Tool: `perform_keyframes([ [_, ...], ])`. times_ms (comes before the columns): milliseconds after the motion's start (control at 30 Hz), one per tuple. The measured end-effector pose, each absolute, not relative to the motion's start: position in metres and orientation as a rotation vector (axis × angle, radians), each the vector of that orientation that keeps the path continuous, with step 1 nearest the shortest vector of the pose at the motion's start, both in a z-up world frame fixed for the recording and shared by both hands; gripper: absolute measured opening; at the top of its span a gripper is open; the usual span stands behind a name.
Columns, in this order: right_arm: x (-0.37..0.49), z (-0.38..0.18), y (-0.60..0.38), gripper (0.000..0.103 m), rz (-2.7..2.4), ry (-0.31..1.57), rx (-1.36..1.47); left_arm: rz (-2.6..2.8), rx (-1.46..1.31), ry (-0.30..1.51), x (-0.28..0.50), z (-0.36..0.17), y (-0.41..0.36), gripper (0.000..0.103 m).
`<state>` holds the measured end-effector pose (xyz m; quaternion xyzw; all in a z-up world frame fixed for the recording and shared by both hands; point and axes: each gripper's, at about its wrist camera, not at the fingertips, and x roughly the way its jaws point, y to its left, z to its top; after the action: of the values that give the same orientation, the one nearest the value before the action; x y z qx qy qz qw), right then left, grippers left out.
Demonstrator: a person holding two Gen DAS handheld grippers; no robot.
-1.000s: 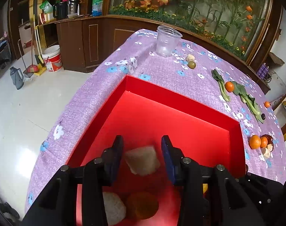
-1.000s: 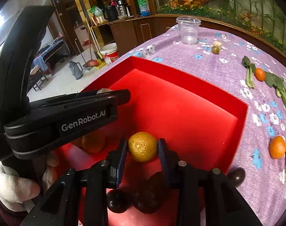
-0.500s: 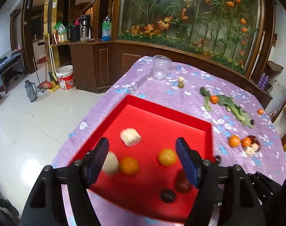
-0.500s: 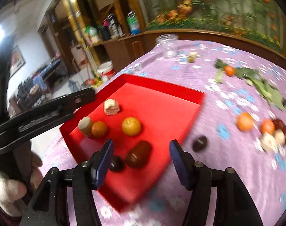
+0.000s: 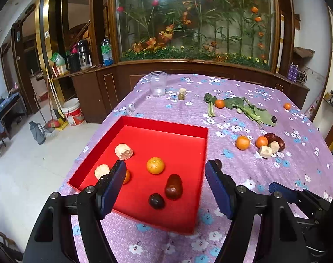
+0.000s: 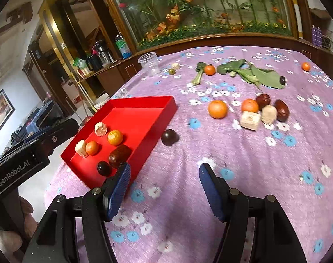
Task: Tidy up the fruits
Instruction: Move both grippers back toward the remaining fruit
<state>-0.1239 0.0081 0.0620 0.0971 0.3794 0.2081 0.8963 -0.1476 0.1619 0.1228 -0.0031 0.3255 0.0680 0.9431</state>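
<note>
Ribbed blue-padded tool [image 6: 164, 172], glossy square tray [image 6: 144, 153]

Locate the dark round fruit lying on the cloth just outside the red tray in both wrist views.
Left wrist: dark round fruit mostly hidden behind the left gripper's right fingertip, beside the red tray.
Right wrist: left of centre, in full view.
Shared landmark: clear plastic cup.

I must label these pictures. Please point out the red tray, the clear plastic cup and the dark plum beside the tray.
red tray [image 5: 166, 124], left wrist view, far wall.
clear plastic cup [image 5: 158, 84], left wrist view, side wall.
dark plum [image 6: 169, 137], right wrist view, top.
</note>
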Motion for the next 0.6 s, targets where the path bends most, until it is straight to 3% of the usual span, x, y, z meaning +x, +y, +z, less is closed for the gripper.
perform_keyframes([
  [600, -0.133, 0.049, -0.027, 0.072, 0.395, 0.78, 0.253, 0.098, 0.072, 0.7, -0.147, 0.108, 0.123, 0.074],
])
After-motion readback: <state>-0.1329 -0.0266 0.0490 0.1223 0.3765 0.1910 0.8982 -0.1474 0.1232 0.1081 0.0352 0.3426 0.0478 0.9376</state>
